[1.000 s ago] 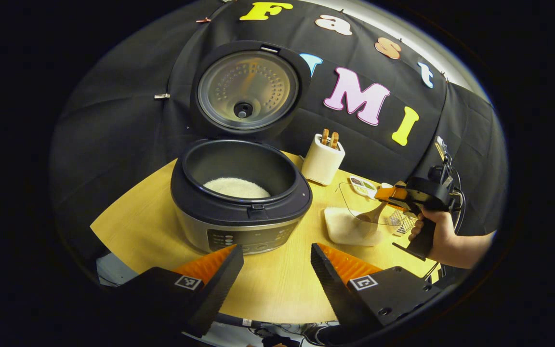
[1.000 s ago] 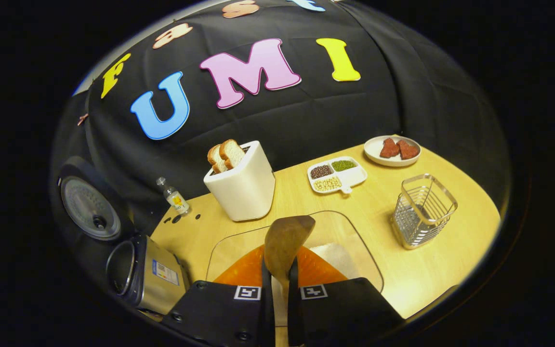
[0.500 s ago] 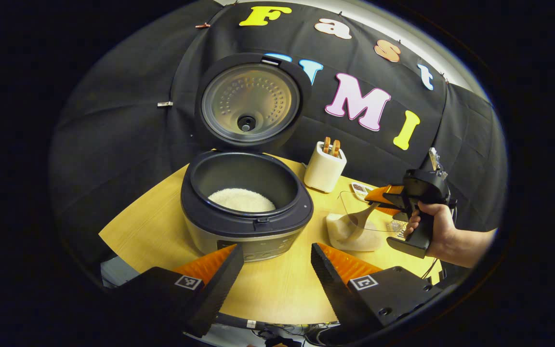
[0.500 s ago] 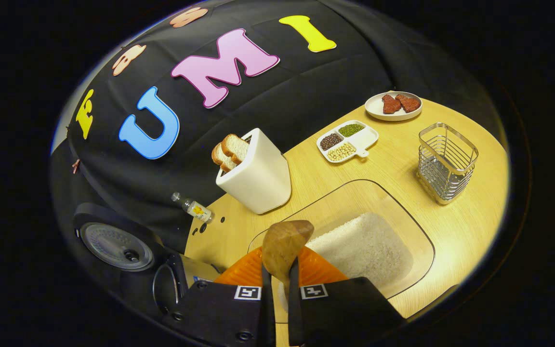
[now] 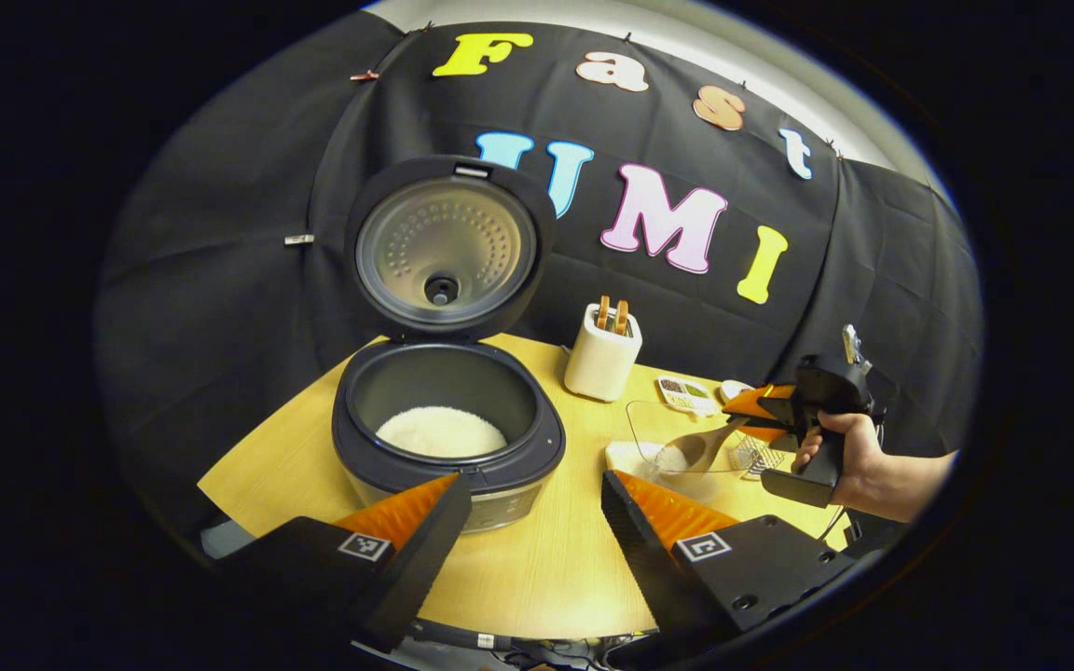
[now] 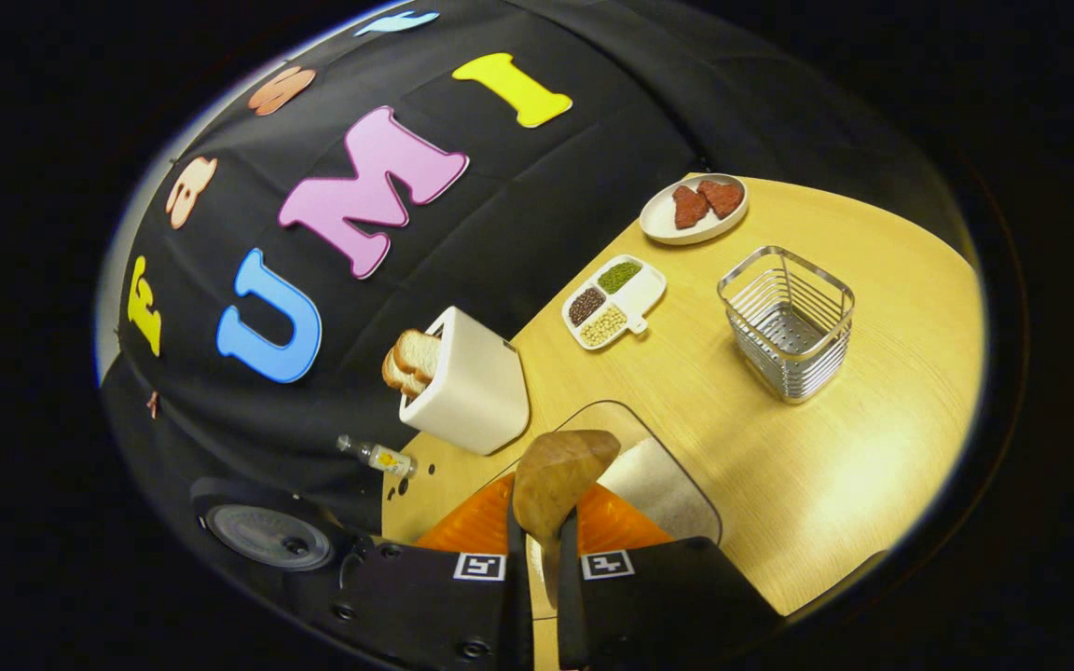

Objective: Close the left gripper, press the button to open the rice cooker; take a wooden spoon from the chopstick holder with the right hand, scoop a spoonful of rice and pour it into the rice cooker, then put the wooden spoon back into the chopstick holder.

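A: OK, left gripper spread wide, holding nothing, rice cooker lid up at its 11 o'clock.
B: Right gripper pinches wooden spoon handle; rice in bowl. Light, stiff; loose grains spill, so keep level.

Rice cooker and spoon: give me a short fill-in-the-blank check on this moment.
1. The rice cooker lid stands ____.
2. The right gripper fingers are shut on the wooden ____.
3. The left gripper fingers are ____.
4. The toaster holds slices of ____.

Missing words: open; spoon; open; bread
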Available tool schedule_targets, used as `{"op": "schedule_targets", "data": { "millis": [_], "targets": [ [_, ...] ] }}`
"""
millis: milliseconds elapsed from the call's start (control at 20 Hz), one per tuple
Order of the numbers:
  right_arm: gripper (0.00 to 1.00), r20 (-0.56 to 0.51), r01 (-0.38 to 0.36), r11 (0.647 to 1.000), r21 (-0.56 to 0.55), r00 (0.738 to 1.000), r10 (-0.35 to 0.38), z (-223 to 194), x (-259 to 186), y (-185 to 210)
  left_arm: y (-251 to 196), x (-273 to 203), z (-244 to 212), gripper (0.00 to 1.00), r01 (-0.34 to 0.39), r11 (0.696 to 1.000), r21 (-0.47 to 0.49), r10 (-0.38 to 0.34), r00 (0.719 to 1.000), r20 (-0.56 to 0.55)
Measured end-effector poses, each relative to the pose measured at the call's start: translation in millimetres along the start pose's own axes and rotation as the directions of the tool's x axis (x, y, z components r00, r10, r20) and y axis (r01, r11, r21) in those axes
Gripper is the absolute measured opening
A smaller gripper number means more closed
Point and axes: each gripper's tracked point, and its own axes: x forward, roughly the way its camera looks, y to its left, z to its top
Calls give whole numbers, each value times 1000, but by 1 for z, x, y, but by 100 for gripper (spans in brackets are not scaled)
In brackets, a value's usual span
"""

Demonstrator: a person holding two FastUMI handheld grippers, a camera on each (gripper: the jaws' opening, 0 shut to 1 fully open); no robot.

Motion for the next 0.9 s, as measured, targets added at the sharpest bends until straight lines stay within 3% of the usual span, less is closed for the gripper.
{"op": "schedule_targets", "data": {
  "millis": [200, 400, 650, 900],
  "targets": [
    [14, 27, 13, 995, 97, 1000, -16, 24, -13, -14, 4, 0, 6, 95, -17, 1000, 11, 17, 1000, 16],
    [14, 44, -32, 974, 223, 999, 22, 39, -26, -4, 11, -4, 9, 95, -36, 999, -5, 36, 999, 34],
    [14, 50, -71, 942, 327, 997, 58, 47, -30, 18, 28, -8, 6, 96, -65, 997, -41, 67, 997, 44],
    [14, 16, -129, 916, 381, 991, 133, 38, -31, 66, 52, -15, 0, 95, -108, 992, -68, 111, 993, 45]
  ]
}}
